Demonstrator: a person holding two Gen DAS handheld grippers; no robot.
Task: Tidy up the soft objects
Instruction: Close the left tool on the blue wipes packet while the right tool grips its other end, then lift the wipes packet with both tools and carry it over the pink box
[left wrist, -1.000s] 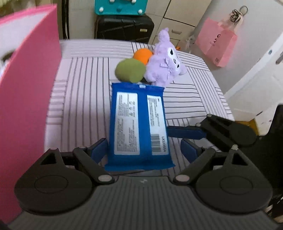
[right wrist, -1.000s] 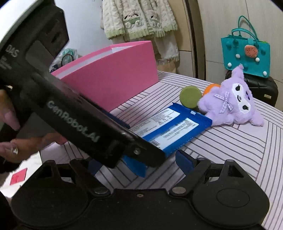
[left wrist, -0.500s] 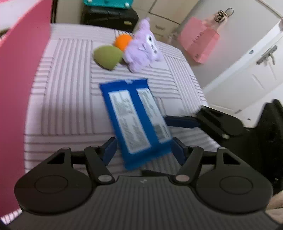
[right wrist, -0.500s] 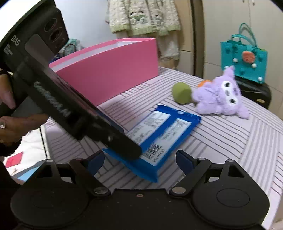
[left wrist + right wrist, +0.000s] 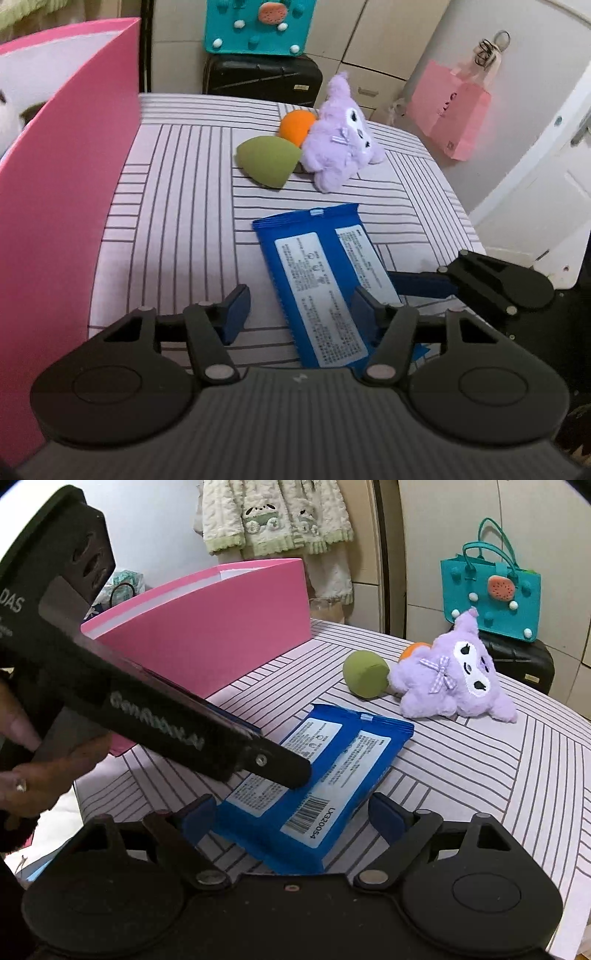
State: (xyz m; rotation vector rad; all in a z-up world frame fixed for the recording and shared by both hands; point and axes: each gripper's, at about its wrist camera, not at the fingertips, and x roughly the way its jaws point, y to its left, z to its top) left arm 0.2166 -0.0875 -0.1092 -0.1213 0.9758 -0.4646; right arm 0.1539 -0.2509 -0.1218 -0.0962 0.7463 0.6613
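1. The blue pack (image 5: pixel 325 284) lies flat on the striped table (image 5: pixel 177 206), not yet in the pink box (image 5: pixel 207 627).
2. The left gripper (image 5: pixel 299 306) has been closing; the pack is between its jaws, but the left one is not touching.
3. The right gripper (image 5: pixel 291 812) is wide, holding nothing.
4. The purple plush (image 5: pixel 450 679), green sponge (image 5: pixel 266 160) and orange sponge (image 5: pixel 295 123) also wait.

Left gripper (image 5: pixel 299 308) pitched down over the blue pack (image 5: pixel 325 291), jaws just been closing; right pad on the pack's top face, left pad clear of its left edge, so no pinch. Right gripper (image 5: pixel 291 818) also angled down at the pack's near end, jaws wide, one pad each side, neither pressing. Person's hand (image 5: pixel 40 771) grips the left gripper's handle, left of the pack.
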